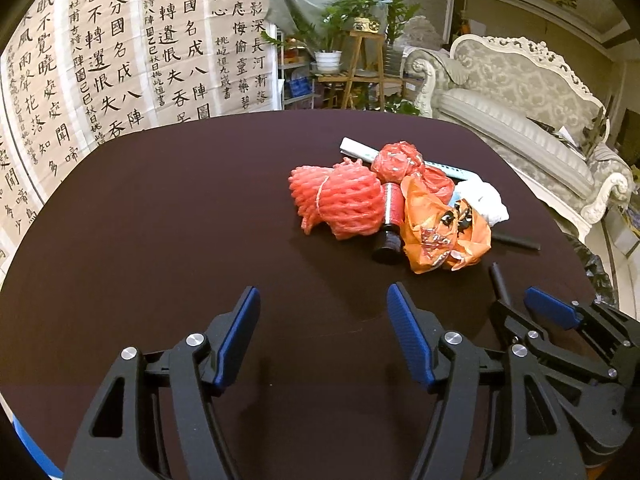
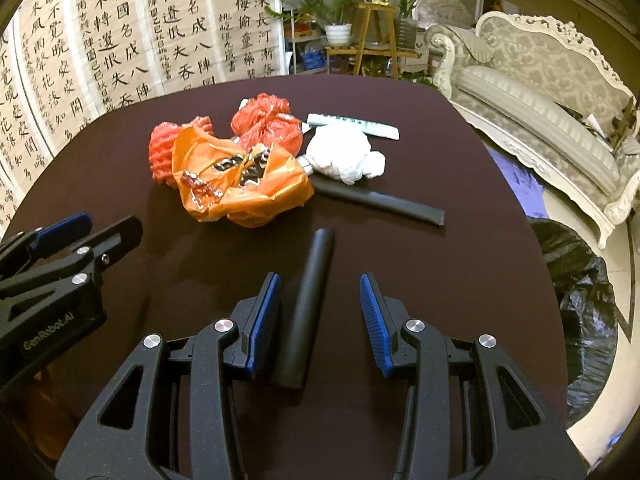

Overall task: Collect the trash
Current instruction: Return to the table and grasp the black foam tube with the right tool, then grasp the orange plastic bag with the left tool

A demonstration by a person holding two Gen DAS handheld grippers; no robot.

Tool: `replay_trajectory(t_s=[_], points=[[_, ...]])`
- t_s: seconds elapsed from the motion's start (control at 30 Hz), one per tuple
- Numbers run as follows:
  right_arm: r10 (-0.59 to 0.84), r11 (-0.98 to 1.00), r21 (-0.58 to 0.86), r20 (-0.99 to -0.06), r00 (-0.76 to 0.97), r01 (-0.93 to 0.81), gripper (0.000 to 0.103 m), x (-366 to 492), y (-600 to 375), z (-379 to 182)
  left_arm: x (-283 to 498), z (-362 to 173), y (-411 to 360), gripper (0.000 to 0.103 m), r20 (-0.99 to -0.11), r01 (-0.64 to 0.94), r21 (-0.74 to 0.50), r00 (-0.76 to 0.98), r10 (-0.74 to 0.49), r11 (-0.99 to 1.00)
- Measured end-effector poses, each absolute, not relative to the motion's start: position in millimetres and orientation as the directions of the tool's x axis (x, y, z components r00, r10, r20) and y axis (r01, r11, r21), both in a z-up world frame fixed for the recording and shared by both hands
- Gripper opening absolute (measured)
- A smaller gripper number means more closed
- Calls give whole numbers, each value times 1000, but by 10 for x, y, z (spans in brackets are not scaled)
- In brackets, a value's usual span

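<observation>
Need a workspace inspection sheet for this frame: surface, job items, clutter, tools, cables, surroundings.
Surface: dark round table, bare apart from the trash.
Job's things: pile of orange plastic bag, red foam netting, red bag bundle, white crumpled wad, pale printed strip, red-labelled dark bottle; two black tubes, near black tube and far black tube.
Clutter: nothing seen.
Grippers: left tool open over bare table; right tool open, near black tube between its fingers, left pad close, right pad clear.
Cables: nothing seen.
Surroundings: black trash bag beside the table, ornate sofa, calligraphy sheets, potted plants.
</observation>
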State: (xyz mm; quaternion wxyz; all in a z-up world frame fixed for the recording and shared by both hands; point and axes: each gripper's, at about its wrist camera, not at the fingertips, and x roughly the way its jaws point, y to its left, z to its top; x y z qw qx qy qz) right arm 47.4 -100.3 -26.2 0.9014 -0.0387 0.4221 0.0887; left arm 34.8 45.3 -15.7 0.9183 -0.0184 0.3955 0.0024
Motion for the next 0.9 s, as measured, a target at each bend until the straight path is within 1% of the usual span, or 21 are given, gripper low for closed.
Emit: replay_trajectory(t_s=[0.03,0.13,0.2,0.4,0.57,0.9], points=[[113,982,-11,-769,629,-190,29,475,-1008,-256,355,-158,445,66,-727,-13,-35,686,-17,999],[99,984,-20,-769,631,-178,15,484,-1070,-266,357,-166,388,66,-728,4,-35,685,-29,999],[90,987,-18,-769,634,-161,12,478,-1143,-275,361,-170,341,67,-728,17,-33,685,-36,999],[53,995,-11,-764,643,-95,12,508,-1426,-295,368,-184,173,69,-724,54,-36,686,-63,998],[28,999,-3,-761,649,-47,12,552,-1659,-299,417,-184,16,72,-716,86,-12,695,-69,996],[55,998,31,-754,655,-47,12,592,-1812,-318,589,-179,-263,74,-703,126,12,706,-81,992]])
